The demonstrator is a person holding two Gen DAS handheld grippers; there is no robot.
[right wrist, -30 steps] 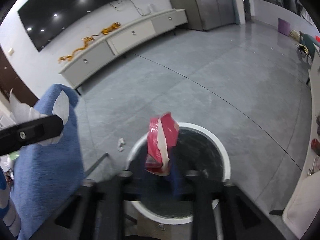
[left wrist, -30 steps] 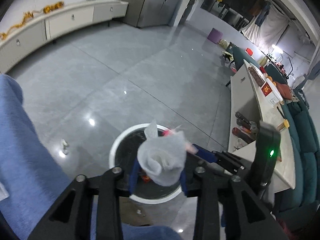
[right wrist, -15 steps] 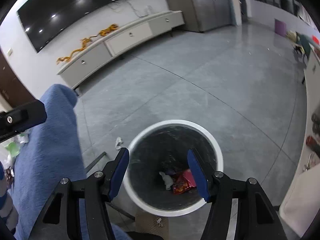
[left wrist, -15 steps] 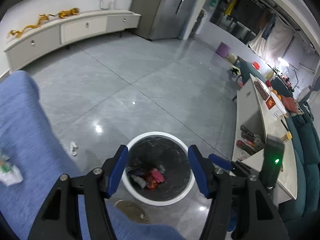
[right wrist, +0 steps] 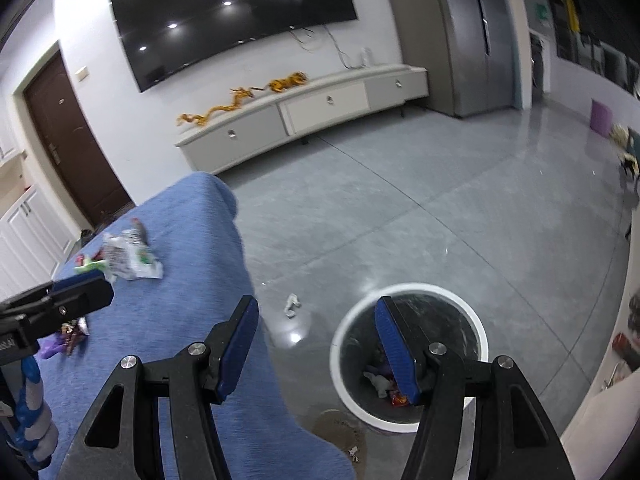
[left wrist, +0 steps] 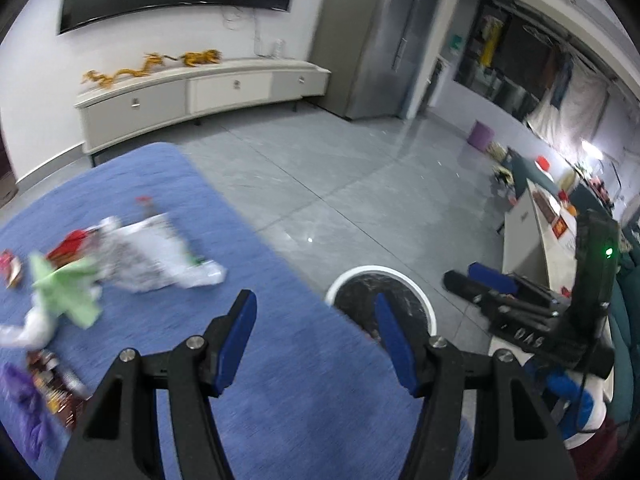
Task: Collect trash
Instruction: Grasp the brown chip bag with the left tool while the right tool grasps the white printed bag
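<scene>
The blue-covered surface (left wrist: 248,368) fills the lower left under both tools. Beyond the jaws stretches grey tiled floor (right wrist: 420,216), with a long white cabinet (right wrist: 304,116) and a dark wall screen (right wrist: 232,20) far ahead. The white-rimmed bin (right wrist: 408,360) stands on the floor just right of the surface edge, behind the right gripper (right wrist: 316,344)'s right pad; scraps lie in its bottom. The left gripper (left wrist: 314,340) hangs over the surface edge. Both jaws gape half-wide with nothing between them. The trash pile (left wrist: 132,256) lies well to the left of the left gripper's jaws. One loose scrap (right wrist: 292,305) sits on the floor between surface and bin. No writing is readable.
</scene>
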